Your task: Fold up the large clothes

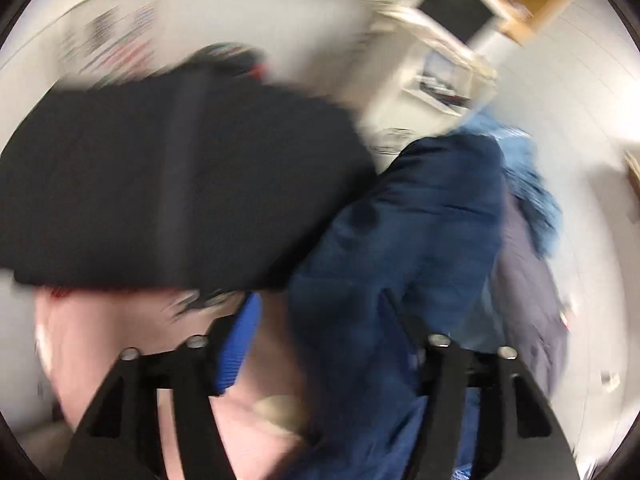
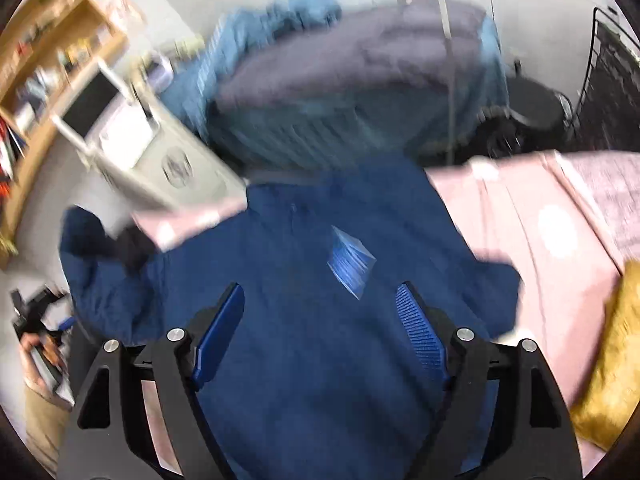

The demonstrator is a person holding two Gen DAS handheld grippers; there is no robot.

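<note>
The big dark-blue fleece garment [image 2: 320, 280] is spread on the pink bedsheet [image 2: 540, 248], right below the right gripper [image 2: 320, 332], whose jaws are parted with nothing pinched. The left gripper [image 1: 320, 344] is also seen open over the garment's edge, pretty blurry.

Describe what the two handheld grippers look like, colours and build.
Both are alike: the right gripper has black angular finger arms with triangular cutouts, silver round bolts at the joints, and blue ribbed pads. The left gripper has the same black frame and silver bolts; one blue pad shows, blurred.

Bright, motion-blurred, fisheye-warped edges
</note>
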